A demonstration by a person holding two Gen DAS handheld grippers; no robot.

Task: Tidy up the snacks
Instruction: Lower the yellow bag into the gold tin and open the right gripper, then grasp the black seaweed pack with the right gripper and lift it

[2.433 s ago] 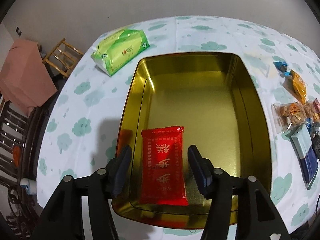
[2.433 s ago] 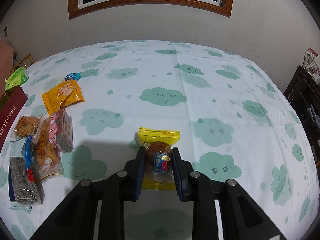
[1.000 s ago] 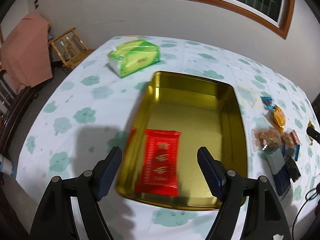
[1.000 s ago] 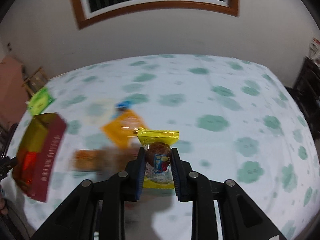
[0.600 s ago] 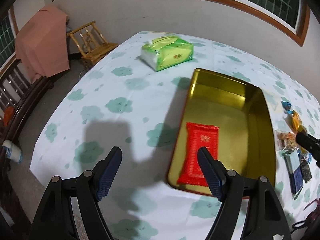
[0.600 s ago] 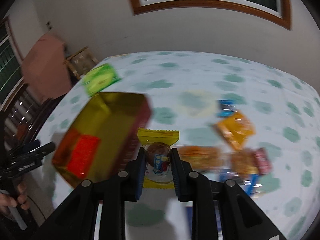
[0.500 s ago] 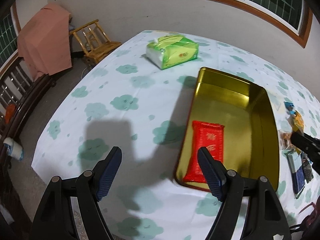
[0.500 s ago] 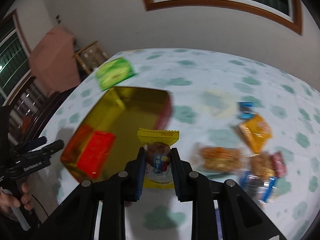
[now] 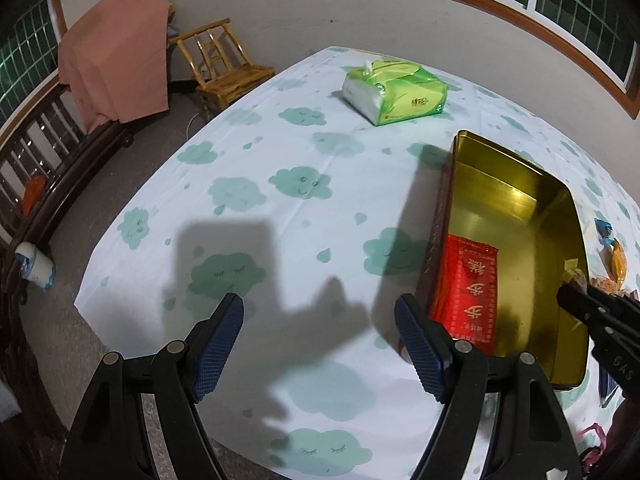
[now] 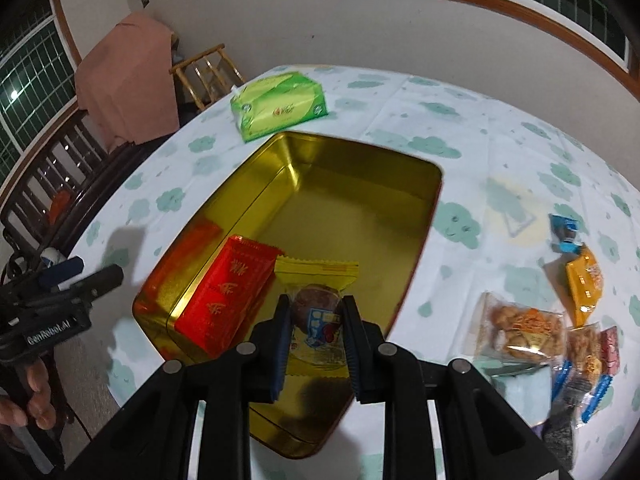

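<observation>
Clamping the yellow-wrapped pastry (image 10: pixel 318 312) at lower centre of its own view, the right gripper (image 10: pixel 314 344) hangs over the near end of the gold tin (image 10: pixel 416 240), whose long axis runs away toward upper left. Just left of the pastry lies the red packet (image 10: pixel 230 292), parallel to that axis; bare floor stretches beyond. Off at the left edge, the left gripper (image 9: pixel 320 344) stands wide apart, empty.

1. Overhead room light throws hard shadows of my tongs across the desk (image 9: pixel 256 168).
2. Glare shines inside the gold tin (image 10: pixel 360 184).
3. Fisheye bending darkens my corners; the right view's edges blur slightly.
</observation>
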